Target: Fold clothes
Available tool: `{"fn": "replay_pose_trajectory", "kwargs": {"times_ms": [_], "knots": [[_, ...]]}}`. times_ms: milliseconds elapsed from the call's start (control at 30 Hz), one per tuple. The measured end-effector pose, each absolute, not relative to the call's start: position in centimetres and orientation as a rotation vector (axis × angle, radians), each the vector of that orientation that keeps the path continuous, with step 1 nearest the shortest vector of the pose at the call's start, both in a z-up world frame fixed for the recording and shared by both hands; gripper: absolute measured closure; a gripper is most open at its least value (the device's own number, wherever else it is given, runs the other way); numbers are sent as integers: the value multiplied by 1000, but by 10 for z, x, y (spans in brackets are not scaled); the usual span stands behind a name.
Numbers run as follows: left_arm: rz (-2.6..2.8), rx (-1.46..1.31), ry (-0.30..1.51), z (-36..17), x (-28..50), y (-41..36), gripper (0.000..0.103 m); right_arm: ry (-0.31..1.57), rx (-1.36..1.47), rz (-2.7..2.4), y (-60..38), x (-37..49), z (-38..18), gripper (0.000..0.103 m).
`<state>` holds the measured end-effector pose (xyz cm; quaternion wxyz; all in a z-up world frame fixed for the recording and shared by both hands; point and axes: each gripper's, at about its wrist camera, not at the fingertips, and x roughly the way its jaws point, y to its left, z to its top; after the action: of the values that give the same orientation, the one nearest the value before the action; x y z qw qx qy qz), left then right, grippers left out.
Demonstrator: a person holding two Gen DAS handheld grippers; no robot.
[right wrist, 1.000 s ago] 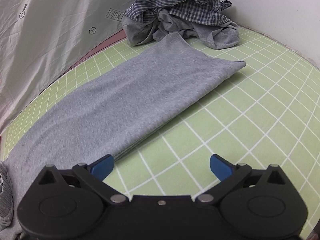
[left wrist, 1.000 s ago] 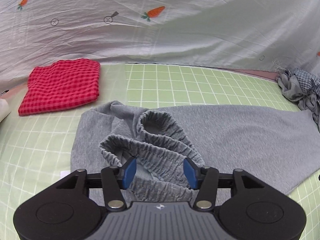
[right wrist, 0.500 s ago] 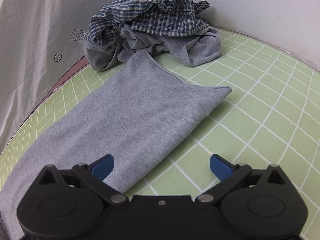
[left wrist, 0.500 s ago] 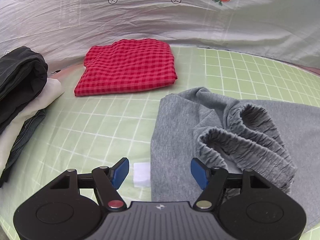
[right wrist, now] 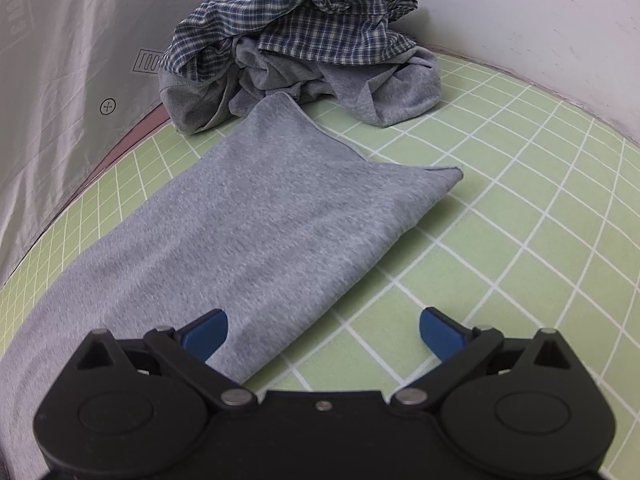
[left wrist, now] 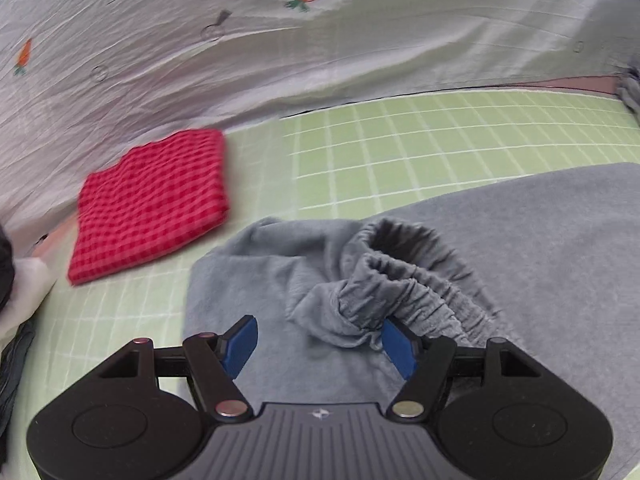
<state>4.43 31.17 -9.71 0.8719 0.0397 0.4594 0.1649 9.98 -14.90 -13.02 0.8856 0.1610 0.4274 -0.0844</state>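
Observation:
Grey sweatpants [left wrist: 540, 240] lie flat on the green grid mat [left wrist: 440, 140]. Their elastic waistband [left wrist: 400, 280] is bunched and folded over. My left gripper [left wrist: 320, 344] is open, low over the waist end, with the bunched waistband between the blue pads and against the right pad. In the right wrist view the pants' leg [right wrist: 260, 232] stretches away. My right gripper [right wrist: 324, 328] is open and empty, straddling the leg's near edge.
A folded red checked cloth [left wrist: 152, 204] lies at the left. Dark and white garments [left wrist: 16, 280] sit at the far left edge. A heap of blue plaid and grey clothes [right wrist: 296, 44] lies past the leg end. A white sheet with carrots [left wrist: 280, 40] hangs behind.
My left gripper swung left off the pants, then came back right over the bunched waistband. My right gripper moved forward along the leg toward the clothes heap. Both stayed open.

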Motion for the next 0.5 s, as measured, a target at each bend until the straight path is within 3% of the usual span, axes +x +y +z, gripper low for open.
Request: {"fn": "replay_pose_trajectory", "kwargs": {"times_ms": [167, 500], "knots": [[228, -27, 951, -92, 55, 290, 27, 881, 373, -185, -157, 100, -129, 0], [379, -202, 968, -83, 25, 336, 22, 796, 430, -140, -177, 130, -131, 0]]}}
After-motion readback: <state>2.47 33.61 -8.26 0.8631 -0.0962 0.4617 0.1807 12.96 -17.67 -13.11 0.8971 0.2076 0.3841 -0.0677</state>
